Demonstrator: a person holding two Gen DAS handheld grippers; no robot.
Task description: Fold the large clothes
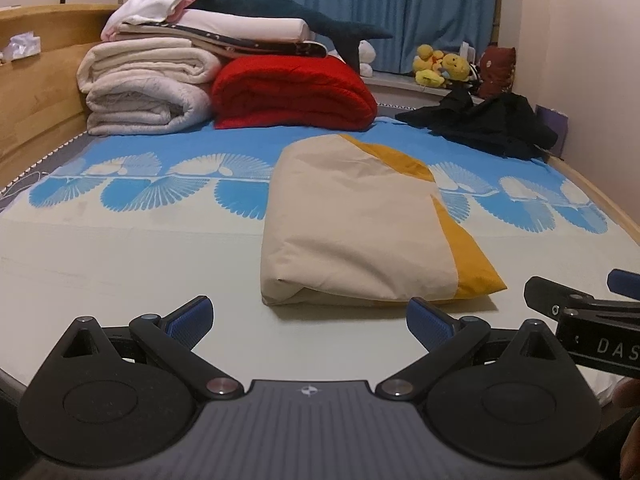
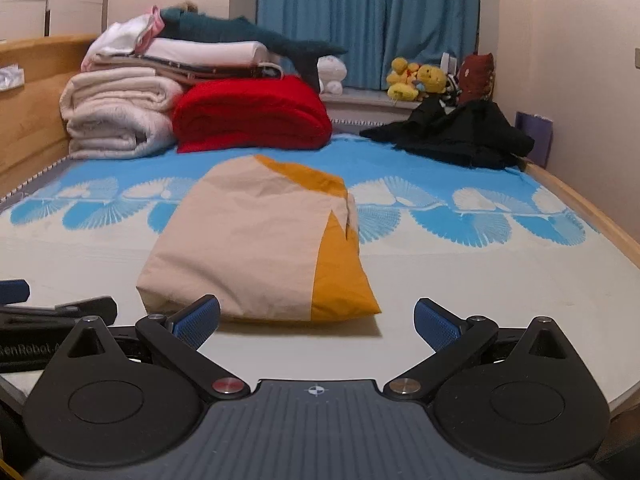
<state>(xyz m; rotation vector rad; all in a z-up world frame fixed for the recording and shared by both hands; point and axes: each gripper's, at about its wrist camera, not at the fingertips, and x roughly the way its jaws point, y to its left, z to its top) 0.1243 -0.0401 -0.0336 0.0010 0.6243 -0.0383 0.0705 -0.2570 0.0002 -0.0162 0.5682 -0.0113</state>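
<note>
Folded beige-and-yellow cloth (image 2: pixel 256 240) hides its inner layers; both grippers (image 1: pixel 308 320) (image 2: pixel 316 322) spread, empty.

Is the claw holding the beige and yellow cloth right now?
No, the right claw is wide open with nothing between its pads, and the folded beige and yellow cloth lies loose on the bed.

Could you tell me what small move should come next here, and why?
Probably draw both grippers back from the folded beige-and-yellow cloth. It already lies as a neat bundle on the bed, and the left gripper and right gripper both stand open with nothing between their pads. The crumpled black garment looks like the next piece.
</note>
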